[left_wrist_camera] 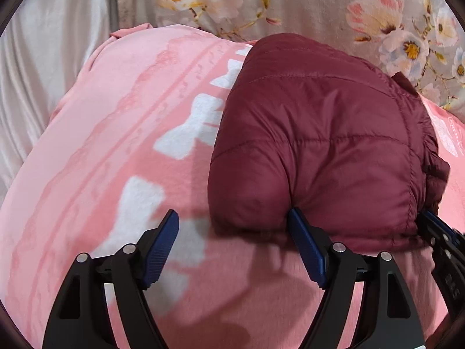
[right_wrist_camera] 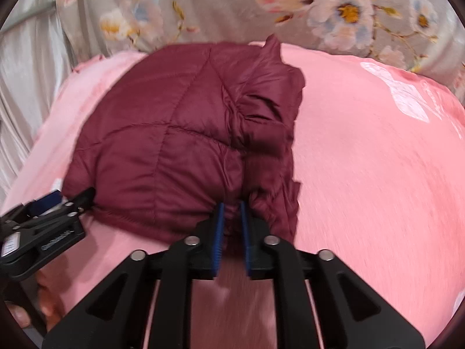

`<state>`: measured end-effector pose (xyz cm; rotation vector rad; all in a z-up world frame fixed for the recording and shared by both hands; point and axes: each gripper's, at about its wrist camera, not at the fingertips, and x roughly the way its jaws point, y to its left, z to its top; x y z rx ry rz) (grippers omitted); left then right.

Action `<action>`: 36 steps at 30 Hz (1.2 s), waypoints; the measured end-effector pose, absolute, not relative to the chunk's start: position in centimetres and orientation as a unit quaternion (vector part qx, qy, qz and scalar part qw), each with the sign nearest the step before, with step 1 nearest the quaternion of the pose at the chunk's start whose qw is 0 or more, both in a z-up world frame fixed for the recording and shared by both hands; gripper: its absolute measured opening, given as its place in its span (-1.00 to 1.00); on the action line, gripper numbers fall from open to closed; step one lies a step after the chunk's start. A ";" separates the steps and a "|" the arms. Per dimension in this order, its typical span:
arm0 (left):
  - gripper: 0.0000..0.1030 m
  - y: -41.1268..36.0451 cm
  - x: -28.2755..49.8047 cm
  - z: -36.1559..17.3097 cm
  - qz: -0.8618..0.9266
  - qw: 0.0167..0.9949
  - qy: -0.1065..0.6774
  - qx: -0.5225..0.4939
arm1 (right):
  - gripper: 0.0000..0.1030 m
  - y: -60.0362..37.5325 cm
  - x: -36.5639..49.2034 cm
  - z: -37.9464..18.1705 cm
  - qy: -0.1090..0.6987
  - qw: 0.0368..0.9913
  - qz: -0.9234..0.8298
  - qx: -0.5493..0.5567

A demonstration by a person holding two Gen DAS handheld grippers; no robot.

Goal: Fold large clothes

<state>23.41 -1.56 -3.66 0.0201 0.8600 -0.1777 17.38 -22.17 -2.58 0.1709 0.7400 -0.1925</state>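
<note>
A folded maroon puffer jacket [left_wrist_camera: 319, 131] [right_wrist_camera: 174, 145] lies in a thick bundle on a pink blanket [left_wrist_camera: 101, 145] [right_wrist_camera: 363, 160]. My left gripper [left_wrist_camera: 234, 212] stands wide open at the bundle's near left corner. Its right pad [left_wrist_camera: 305, 241] touches the jacket's edge, and its left pad [left_wrist_camera: 165, 241] is over bare blanket. My right gripper [right_wrist_camera: 231, 205] is at the near right edge, jaws a little apart with gathered jacket fabric between the blue pads, not visibly pinched. Each gripper also shows in the other view: right gripper [left_wrist_camera: 436, 229], left gripper [right_wrist_camera: 72, 200].
Floral grey bedding [left_wrist_camera: 319, 5] [right_wrist_camera: 232, 8] runs along the far side. Pale satin cloth [left_wrist_camera: 43, 58] [right_wrist_camera: 23, 72] hangs at the left. The pink blanket carries white bow prints [left_wrist_camera: 191, 128]. A hand [right_wrist_camera: 43, 299] holds the left gripper's handle.
</note>
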 end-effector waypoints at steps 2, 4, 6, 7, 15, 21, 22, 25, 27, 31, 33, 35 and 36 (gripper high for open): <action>0.50 -1.2 22.3 -3.8 -0.092 0.902 0.423 0.001 | 0.62 -21.4 14.9 -2.5 0.347 0.929 -0.099 0.081; 0.51 -1.1 20.7 -4.1 -0.104 0.895 0.433 -0.001 | 0.69 -20.8 13.2 -2.4 0.344 0.932 -0.097 0.068; 0.52 -1.5 19.1 -4.0 -0.104 0.898 0.427 0.012 | 0.70 -20.0 11.8 -2.4 0.344 0.932 -0.101 0.051; 0.56 -1.7 18.4 -4.0 -0.105 0.900 0.422 0.021 | 0.71 -19.7 11.3 -2.4 0.347 0.931 -0.102 0.045; 0.62 -3.2 14.2 -3.9 -0.091 0.906 0.405 0.076 | 0.75 -20.0 8.0 -2.9 0.358 0.923 -0.123 0.071; 0.62 -3.1 12.7 -4.0 -0.078 0.906 0.407 0.079 | 0.76 -19.7 6.5 -2.9 0.349 0.925 -0.130 0.074; 0.62 -3.0 12.5 -4.1 -0.077 0.907 0.407 0.079 | 0.76 -19.7 6.4 -2.9 0.348 0.925 -0.131 0.072; 0.62 -2.9 12.1 -4.0 -0.068 0.911 0.400 0.079 | 0.76 -19.4 6.2 -2.9 0.343 0.927 -0.133 0.066; 0.62 -2.9 11.9 -4.0 -0.060 0.913 0.396 0.082 | 0.77 -19.3 6.1 -2.9 0.343 0.927 -0.138 0.063; 0.62 -3.0 11.9 -4.0 -0.053 0.914 0.394 0.086 | 0.78 -19.4 6.1 -3.0 0.344 0.926 -0.142 0.061; 0.62 -3.0 11.9 -4.0 -0.049 0.914 0.392 0.088 | 0.78 -19.4 6.2 -3.0 0.345 0.926 -0.143 0.060; 0.62 -3.0 11.9 -4.0 -0.047 0.915 0.390 0.089 | 0.79 -19.3 6.2 -3.1 0.345 0.926 -0.144 0.060; 0.62 -3.0 11.9 -4.0 -0.046 0.916 0.389 0.089 | 0.79 -19.3 6.2 -3.1 0.345 0.926 -0.144 0.061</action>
